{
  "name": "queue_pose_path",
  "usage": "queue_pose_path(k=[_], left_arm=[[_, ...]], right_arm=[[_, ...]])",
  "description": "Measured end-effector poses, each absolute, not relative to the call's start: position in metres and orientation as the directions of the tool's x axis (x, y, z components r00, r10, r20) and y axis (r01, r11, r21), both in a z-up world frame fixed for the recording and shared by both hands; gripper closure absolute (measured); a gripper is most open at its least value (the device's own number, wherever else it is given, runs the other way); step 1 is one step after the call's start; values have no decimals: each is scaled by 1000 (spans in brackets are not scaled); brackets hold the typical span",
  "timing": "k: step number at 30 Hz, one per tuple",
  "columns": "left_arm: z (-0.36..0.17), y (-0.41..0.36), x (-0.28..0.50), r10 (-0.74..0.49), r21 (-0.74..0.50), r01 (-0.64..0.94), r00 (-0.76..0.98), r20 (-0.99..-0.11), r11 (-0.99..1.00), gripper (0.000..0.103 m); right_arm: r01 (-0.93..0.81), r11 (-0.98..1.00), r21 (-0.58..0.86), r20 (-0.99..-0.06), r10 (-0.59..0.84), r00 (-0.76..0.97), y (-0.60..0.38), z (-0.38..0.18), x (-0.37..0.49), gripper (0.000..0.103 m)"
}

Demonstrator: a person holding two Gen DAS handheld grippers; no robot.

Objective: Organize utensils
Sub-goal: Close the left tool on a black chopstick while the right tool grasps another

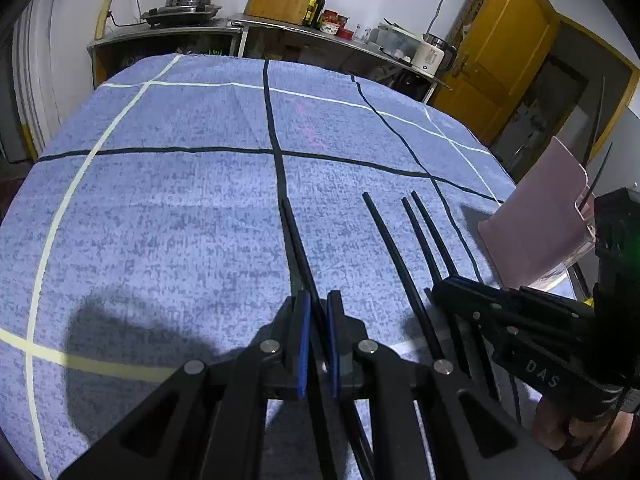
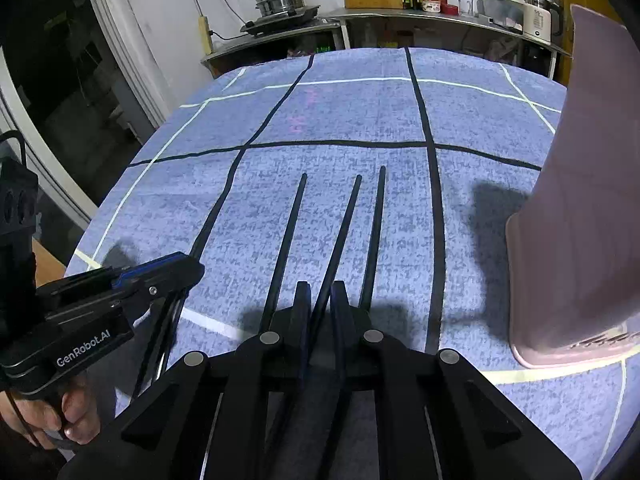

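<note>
On the left, the left gripper (image 1: 318, 304) is closed on a black chopstick (image 1: 298, 240), which runs straight ahead along the fingers' line over the blue cloth (image 1: 160, 220). Beside it lie three more chopsticks, roughly parallel, pointing away. The right gripper (image 2: 320, 296) is pinched on the middle chopstick (image 2: 340, 232), though the contact itself is shadowed, so that is my reading. Farthest right stands the pink holder (image 2: 580, 240), close to the right gripper, so that hand looks better placed to drop its stick in.

Pink holder (image 2: 576, 216) blocks right side; chopsticks (image 2: 372, 232) ahead; blue cloth (image 2: 340, 112) beyond open.
</note>
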State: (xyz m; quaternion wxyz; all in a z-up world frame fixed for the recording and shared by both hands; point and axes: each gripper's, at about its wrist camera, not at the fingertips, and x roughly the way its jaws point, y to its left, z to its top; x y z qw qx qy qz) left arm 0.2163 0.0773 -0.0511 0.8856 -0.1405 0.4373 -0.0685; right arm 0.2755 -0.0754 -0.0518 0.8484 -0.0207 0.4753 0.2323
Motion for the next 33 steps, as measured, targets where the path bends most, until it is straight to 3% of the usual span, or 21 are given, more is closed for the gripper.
queue_pose_path(k=[11,19,33], left_arm=[[-51,83,231,-262,-345,-38,576,-775,938,94],[-49,68,234,-181,-245,-35,577,-796,969,95],[-15,68,217,-211,-268,0,617,-758,963,97]], right_arm=[[-394,909,134,-837,316,446,-61,-50,296,93],[-401,910,107,-842,297,450,-58,-50,296,95],[-443,879,174,-791,393,469,-68,-15,271,98]])
